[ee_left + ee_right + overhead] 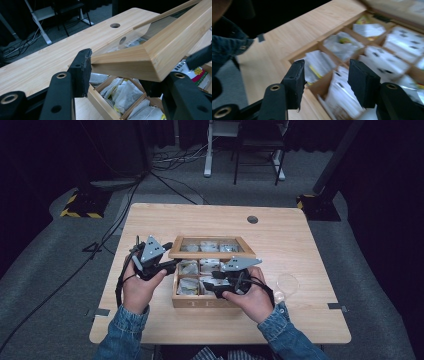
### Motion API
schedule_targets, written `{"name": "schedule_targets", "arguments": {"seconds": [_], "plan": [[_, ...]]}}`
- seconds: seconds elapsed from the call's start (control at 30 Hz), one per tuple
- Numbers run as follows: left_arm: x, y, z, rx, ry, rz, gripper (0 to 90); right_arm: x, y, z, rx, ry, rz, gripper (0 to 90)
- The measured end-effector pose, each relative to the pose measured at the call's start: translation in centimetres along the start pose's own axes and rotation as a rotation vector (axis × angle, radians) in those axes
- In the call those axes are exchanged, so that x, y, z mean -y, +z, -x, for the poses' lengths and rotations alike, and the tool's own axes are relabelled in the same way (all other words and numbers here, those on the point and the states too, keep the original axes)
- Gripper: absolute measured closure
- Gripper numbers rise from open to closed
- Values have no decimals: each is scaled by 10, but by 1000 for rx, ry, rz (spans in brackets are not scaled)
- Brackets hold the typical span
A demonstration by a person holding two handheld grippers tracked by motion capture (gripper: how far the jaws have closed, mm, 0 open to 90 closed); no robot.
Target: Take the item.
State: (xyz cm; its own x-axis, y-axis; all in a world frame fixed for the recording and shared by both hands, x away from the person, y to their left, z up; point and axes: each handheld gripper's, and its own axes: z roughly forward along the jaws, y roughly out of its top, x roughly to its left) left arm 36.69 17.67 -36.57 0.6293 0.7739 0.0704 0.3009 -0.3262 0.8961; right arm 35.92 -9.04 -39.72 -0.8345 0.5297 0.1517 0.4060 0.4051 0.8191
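**Wooden tea box held open, both claws at the box**

High view: Wooden box [207, 301] at mid-counter, front wall near the person's edge of the counter [300, 235]. Glass-paned lid [211, 247] raised and tilted back over the rear compartments. Left claw [172, 265] at the lid's left front corner, held in the left hand [137, 287]. Right claw [209, 282] low over the front compartments, held in the right hand [250, 297]. Tea bags [189, 268] visible in the open compartments. Clear round object [287, 283] on the counter just right of the box; identity not determinable. Denim sleeves at bottom edge.

Left gripper view: Left claw [120, 72] pinching the lid's [155, 50] wooden frame corner, left pad pressed against the frame's end, right jaw beneath the frame's underside. Lid lifted clear of the box body. White tea bags [125, 93] in compartments below. Round cable hole [115, 25] in the counter beyond.

Right gripper view: Right claw [325, 81] spread, nothing between the pads. Jaws poised above the box's [297, 53] front compartments, a divider and packed white tea bags [342, 45] directly beyond. Picture blurred; contact with the contents not determinable. Denim sleeve [229, 45] at left.
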Motion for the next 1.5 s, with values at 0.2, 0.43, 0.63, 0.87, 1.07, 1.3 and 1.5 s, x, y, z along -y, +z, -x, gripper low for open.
{"name": "schedule_targets", "arguments": {"seconds": [0.2, 0.43, 0.63, 0.87, 1.07, 1.3, 1.5], "plan": [[1, 2, 1, -3, -3, -3, 469, -3, 21, -8, -42, -20, -4, 479], [1, 2, 1, -4, 0, 0, 468, 0, 45, -14, -2, -73, -26, 521], [1, 2, 0, -2, -2, 1, 467, 0, 60, -18, 31, -134, -57, 565], [1, 2, 0, 0, -5, 3, 466, 1, 75, -21, 40, -176, -103, 609], [1, 2, 0, 0, -5, 4, 466, 0, 80, -17, 61, -198, -117, 671], [1, 2, 0, -1, -4, 3, 466, -2, 82, -15, 79, -204, -118, 763], [2, 3, 0, 2, -6, 3, 464, -2, 81, -14, 85, -212, -129, 900]]}}
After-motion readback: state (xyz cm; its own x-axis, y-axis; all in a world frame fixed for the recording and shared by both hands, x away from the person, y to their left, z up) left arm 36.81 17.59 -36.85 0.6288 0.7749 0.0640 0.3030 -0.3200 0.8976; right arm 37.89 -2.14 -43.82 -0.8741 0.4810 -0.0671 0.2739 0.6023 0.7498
